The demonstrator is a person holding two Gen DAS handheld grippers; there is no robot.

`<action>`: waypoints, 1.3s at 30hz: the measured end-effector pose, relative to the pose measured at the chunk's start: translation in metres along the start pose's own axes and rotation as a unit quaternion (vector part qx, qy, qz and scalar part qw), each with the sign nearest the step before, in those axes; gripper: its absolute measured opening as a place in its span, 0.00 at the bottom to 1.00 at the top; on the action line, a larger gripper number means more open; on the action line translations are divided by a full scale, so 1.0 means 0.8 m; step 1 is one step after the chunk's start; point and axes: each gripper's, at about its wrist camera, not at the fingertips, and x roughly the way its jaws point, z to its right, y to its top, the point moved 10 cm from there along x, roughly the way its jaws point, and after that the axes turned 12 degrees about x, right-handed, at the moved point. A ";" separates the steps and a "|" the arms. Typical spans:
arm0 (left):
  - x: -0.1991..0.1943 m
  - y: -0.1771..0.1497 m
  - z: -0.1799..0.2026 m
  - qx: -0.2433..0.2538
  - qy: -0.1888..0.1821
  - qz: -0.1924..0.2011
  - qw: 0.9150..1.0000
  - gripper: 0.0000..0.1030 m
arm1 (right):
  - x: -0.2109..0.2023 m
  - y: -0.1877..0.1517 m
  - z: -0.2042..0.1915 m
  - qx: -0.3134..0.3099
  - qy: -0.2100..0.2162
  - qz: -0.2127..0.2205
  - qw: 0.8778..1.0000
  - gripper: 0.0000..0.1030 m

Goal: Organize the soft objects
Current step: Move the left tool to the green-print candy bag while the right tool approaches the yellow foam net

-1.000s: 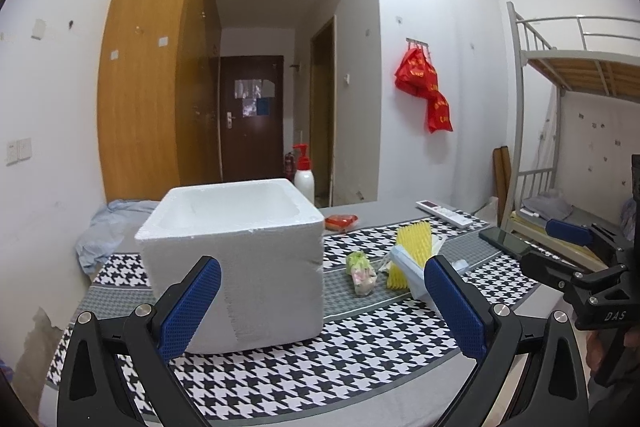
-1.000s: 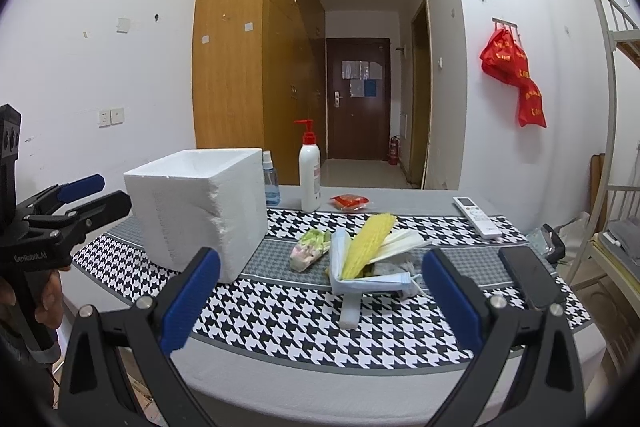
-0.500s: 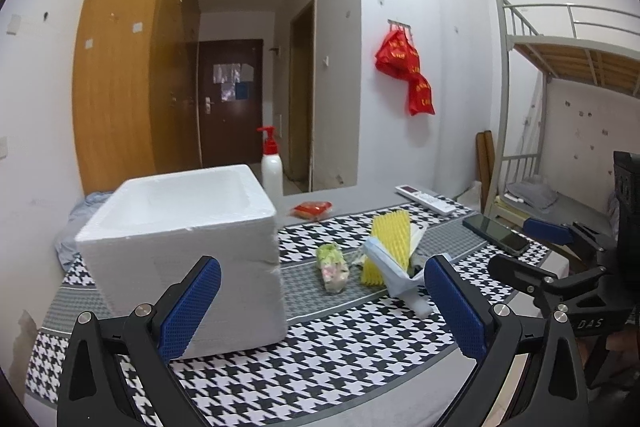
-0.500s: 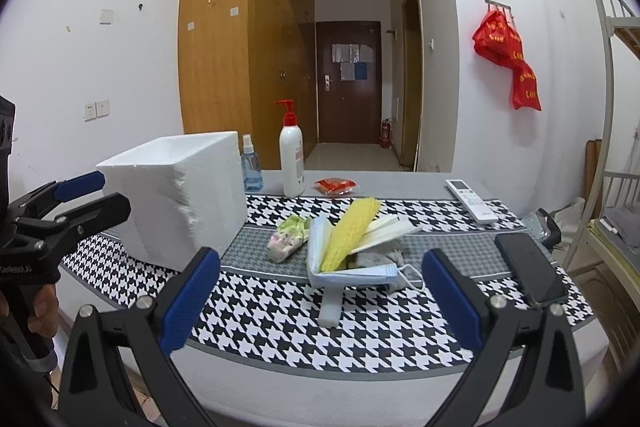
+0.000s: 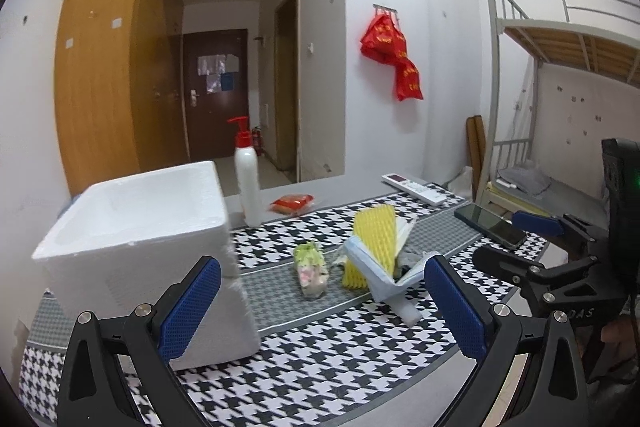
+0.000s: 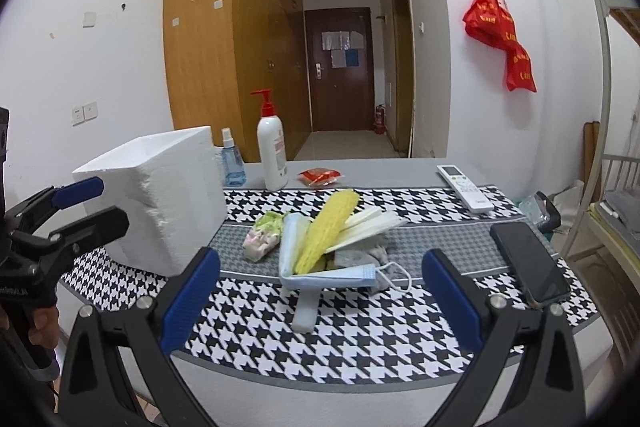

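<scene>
Right of the foam box (image 6: 160, 195), the soft pile (image 6: 336, 239) sits untouched on the tablecloth: yellow net sleeve, masks, a grey cloth. Nothing looks packed yet. We'd say reach in low with the right gripper (image 6: 320, 303), take one piece by a free edge, and leave the phone right of the box alone. Both our grippers hang level short of the pile, left gripper (image 5: 320, 307) nearest the box, jaws wide, holding nothing.

Left gripper (image 5: 320, 303) and right gripper (image 6: 318, 297) both spread wide, empty, level, held side by side at the near edge
</scene>
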 end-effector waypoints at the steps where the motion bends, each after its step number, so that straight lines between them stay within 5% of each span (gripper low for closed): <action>1: 0.003 0.001 0.002 0.001 -0.002 -0.002 1.000 0.99 | 0.002 0.001 0.003 0.002 -0.001 -0.001 1.000 0.99; 39: 0.132 -0.002 0.012 0.000 -0.009 -0.080 0.997 0.99 | 0.086 0.020 0.054 0.000 -0.014 -0.054 0.998 0.99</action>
